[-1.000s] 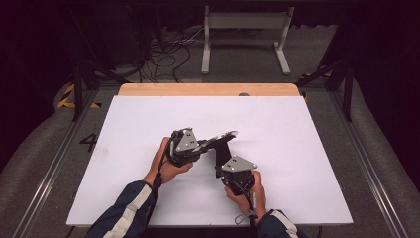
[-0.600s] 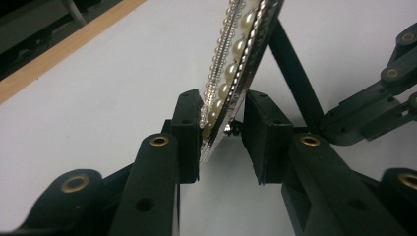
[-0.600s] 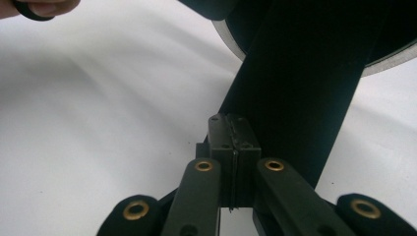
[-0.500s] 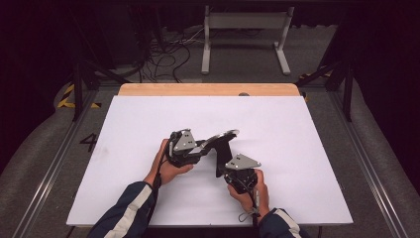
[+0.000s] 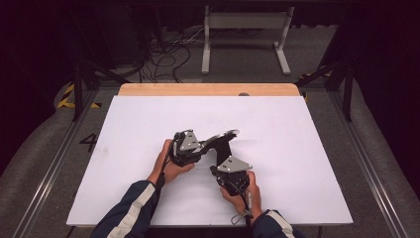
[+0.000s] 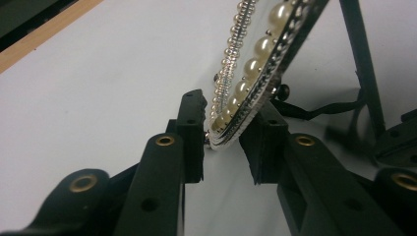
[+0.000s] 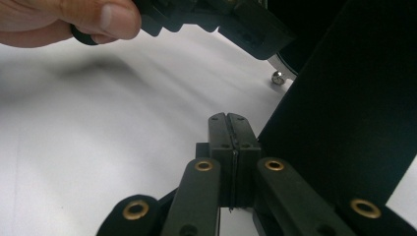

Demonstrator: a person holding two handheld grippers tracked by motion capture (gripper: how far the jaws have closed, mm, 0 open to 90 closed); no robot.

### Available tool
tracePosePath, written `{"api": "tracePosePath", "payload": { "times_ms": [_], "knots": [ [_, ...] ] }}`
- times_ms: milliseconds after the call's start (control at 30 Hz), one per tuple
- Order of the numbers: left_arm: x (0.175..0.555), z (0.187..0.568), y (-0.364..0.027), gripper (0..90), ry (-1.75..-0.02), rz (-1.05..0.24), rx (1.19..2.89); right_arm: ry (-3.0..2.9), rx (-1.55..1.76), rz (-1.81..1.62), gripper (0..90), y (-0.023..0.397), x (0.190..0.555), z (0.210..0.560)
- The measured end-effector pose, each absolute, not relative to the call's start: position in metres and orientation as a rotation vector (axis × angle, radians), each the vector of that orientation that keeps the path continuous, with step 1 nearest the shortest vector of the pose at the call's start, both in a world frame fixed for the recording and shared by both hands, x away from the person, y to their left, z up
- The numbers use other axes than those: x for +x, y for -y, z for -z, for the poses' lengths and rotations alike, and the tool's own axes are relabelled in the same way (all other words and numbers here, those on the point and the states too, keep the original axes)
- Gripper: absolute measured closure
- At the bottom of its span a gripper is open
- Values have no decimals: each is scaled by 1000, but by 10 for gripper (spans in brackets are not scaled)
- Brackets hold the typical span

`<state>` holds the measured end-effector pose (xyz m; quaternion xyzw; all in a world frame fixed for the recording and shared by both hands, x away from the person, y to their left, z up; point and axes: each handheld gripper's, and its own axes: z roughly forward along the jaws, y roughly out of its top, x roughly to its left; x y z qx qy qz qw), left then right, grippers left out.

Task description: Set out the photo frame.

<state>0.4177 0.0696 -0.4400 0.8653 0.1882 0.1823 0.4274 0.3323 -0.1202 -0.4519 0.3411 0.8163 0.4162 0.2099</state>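
A small picture frame [image 5: 227, 134] with a silver, pearl-studded rim [image 6: 255, 54] leans over the white table top, its black back panel [image 7: 344, 98] and prop leg [image 6: 365, 69] facing me. My left gripper [image 5: 210, 144] [image 6: 223, 130] has the frame's lower rim between its pads; its jaws have just been closing, and they press on the rim from both sides. My right gripper [image 5: 220, 161] [image 7: 230, 123] sits just in front of the frame, shut with its pads together and nothing visible between them, right beside the black back panel.
White sheeting [image 5: 307, 148] covers the table, and a wooden strip [image 5: 208, 89] runs along its far edge. A metal stand [image 5: 245, 34] and cables lie on the floor beyond. The left hand [image 7: 74, 19] and its gripper [image 7: 221, 19] hang close above the right gripper.
The left gripper has sunk a little with the frame's rim in it. The right gripper has kept still.
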Motion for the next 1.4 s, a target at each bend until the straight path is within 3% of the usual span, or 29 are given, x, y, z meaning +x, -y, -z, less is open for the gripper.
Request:
{"api": "tracePosePath", "payload": {
  "times_ms": [300,433,633,933,1400],
  "knots": [
    [415,440,-65,762,-456,-512,2177,-2247,937,-1146,900,109,330,457],
    [420,442,-64,685,-490,-477,2147,-2246,948,-1151,900,105,332,460],
    [419,442,-63,748,-465,-477,2160,-2214,960,-1118,900,107,332,460],
    [414,441,-63,775,-447,-519,2183,-2196,968,-1097,900,109,330,459],
    [399,440,-67,767,-445,-552,2201,-2212,985,-1090,900,115,331,459]
  ]
}}
